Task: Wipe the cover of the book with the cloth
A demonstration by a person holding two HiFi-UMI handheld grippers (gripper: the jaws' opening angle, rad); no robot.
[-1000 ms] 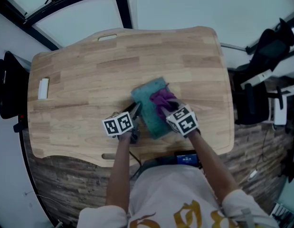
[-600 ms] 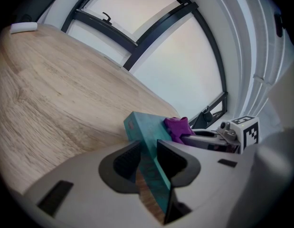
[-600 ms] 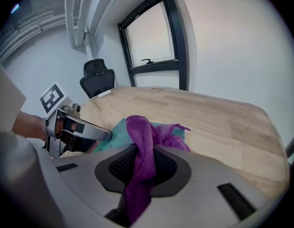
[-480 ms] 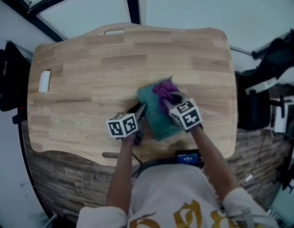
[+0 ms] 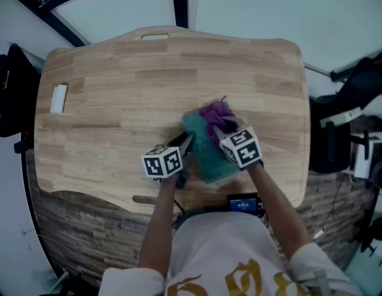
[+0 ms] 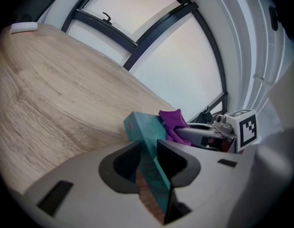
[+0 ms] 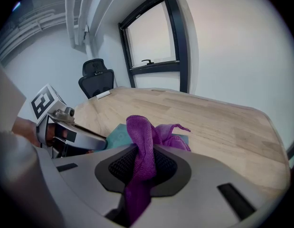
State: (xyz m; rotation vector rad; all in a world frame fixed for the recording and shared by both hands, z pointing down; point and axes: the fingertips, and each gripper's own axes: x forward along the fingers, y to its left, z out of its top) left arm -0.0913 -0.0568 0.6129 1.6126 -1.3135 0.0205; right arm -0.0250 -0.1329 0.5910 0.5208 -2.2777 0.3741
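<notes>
Teal, hard-covered rectangular book (image 5: 204, 154) lies on the pale wooden table (image 5: 116, 91), toward 5 o'clock of its centre. It looks rigid, light and apt to slide. The left gripper (image 5: 184, 145) clamps its 9 o'clock edge. The right gripper (image 5: 218, 130), forearm angled in, pinches a soft, limp purple cloth (image 5: 215, 113) at the book's 12 o'clock end.

Head view: overhead, steeply down on the whole surface (image 5: 116, 91). Gripper views: low, close, along their own fingers (image 6: 123, 163), from opposite sides; all share the book (image 5: 206, 159) and cloth (image 5: 215, 113).
</notes>
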